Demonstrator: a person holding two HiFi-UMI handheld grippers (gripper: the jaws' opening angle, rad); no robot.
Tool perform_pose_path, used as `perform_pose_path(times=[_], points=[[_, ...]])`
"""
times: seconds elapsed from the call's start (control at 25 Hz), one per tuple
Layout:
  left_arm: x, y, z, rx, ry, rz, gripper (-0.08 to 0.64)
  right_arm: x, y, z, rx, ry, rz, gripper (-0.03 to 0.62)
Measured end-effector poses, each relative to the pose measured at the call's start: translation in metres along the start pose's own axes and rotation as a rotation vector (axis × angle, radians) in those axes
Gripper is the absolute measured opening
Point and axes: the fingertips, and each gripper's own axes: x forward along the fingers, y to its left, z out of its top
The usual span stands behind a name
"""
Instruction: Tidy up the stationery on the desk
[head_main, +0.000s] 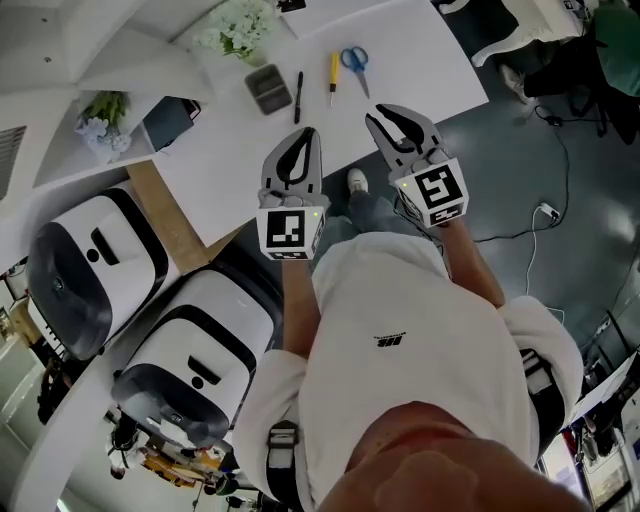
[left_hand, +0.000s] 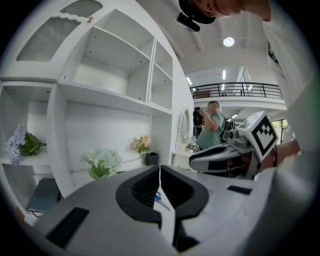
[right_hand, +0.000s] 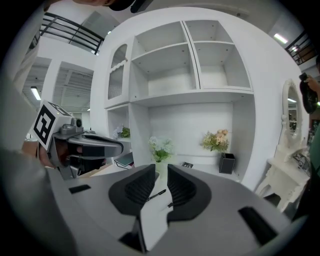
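White worktop runs diagonally across the head view, and the stationery sits at its far end. A white shelf unit stands behind it.

Left hand-held gripper: jaws together with only a hairline slit between them, nothing held. It hovers over the near edge of the worktop.
Right hand-held gripper: jaws slightly apart with a narrow gap, nothing between them. It is level with the left one and just beside it.

Stationery, all lying flat and apart from both grippers:
- Dark grey case, rectangular, farthest left of the row, beyond the left gripper.
- Scissors, blue handles, farthest from the grippers, beyond the right one.
- Black pen, slim, just right of the case and nearest to the left gripper's tips.
- Yellow-handled tool, between the pen and the scissors. It is too small to tell whether it is a pen or a knife.

In the right gripper view, the black pen shows through the jaw gap, well ahead.
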Motion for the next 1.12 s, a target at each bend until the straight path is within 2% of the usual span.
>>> perform_pose_path(times=[0.36,0.56,0.92,1.12], points=[[0.042,0.019,-0.016,-0.007,0.032,-0.065,0.000,0.037,-0.019,-0.016,0.026,0.038,-0.041,0.055],[0.063,0.027,-0.029,-0.006,0.051,-0.139,0.000,0.052,-0.027,-0.028,0.049,0.075,-0.120,0.055],[0.096,0.045,-0.047,-0.028,0.080,-0.202,0.000,0.082,-0.047,-0.042,0.075,0.123,-0.207,0.055],[0.116,0.047,-0.052,-0.028,0.099,-0.212,0.000,0.095,-0.060,-0.051,0.089,0.143,-0.193,0.055]])
